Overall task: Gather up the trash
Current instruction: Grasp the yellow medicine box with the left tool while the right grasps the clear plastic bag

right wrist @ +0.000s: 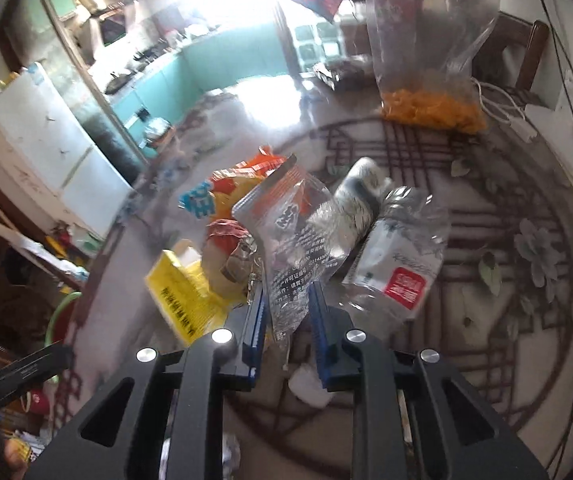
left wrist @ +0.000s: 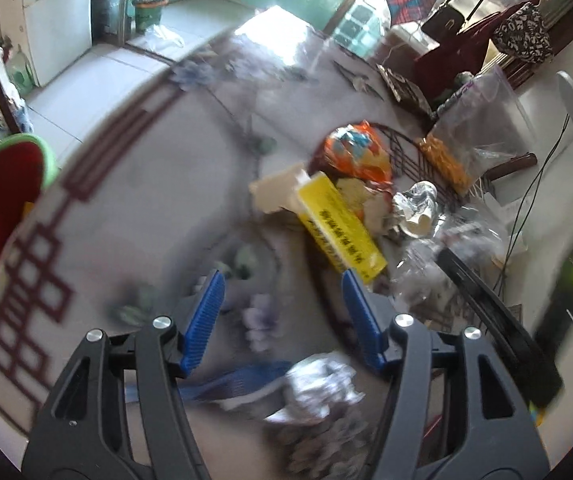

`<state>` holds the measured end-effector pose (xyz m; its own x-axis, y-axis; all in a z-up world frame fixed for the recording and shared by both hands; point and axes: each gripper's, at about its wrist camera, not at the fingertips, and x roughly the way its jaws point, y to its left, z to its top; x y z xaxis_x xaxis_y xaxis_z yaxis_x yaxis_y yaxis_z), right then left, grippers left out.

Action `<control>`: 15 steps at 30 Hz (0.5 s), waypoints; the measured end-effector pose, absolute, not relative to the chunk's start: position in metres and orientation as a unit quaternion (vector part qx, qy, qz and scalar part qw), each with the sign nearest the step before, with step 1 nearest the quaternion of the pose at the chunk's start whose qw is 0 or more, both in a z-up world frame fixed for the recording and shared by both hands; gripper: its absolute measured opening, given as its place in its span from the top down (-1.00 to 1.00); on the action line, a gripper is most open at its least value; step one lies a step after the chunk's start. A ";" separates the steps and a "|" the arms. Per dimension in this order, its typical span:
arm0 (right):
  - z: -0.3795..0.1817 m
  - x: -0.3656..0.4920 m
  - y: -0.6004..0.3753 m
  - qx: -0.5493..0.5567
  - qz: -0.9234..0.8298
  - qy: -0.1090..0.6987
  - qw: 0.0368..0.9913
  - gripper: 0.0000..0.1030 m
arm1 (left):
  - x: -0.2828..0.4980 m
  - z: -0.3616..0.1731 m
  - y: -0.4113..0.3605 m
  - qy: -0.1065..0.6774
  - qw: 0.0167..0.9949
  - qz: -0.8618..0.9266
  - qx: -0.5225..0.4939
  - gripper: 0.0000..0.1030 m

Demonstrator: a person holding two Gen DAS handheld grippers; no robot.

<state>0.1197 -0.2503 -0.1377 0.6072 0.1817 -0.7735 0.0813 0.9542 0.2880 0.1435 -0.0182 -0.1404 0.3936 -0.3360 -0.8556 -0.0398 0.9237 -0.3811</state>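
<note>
right jaws clamp a clear wrapper [right wrist: 290, 248]; left jaws apart over blurred foil [left wrist: 322, 384]

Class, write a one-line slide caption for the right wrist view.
Right gripper pinches a clear plastic wrapper above table litter.

Home: fridge [right wrist: 42, 136], kitchen counter [right wrist: 142, 66], cluttered table [right wrist: 486, 240].

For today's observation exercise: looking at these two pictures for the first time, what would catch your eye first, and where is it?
First comes the clear printed plastic wrapper, pinched between the right gripper blue fingers in the middle of the view. Left of it lies a bright yellow cardboard box in the trash pile on the patterned table. At the far left edge, beside the table, stands a red bucket with green rim.
</note>
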 end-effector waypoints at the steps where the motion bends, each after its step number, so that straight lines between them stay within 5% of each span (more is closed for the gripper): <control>1: -0.132 0.114 -0.253 0.150 0.032 0.440 0.885 0.61 | 0.149 -0.144 -0.025 0.547 0.814 -0.090 -0.175 -0.14; 15: -0.113 0.079 -0.272 0.131 0.030 0.429 0.893 0.59 | 0.209 -0.207 -0.103 0.599 0.781 -0.068 -0.163 -0.14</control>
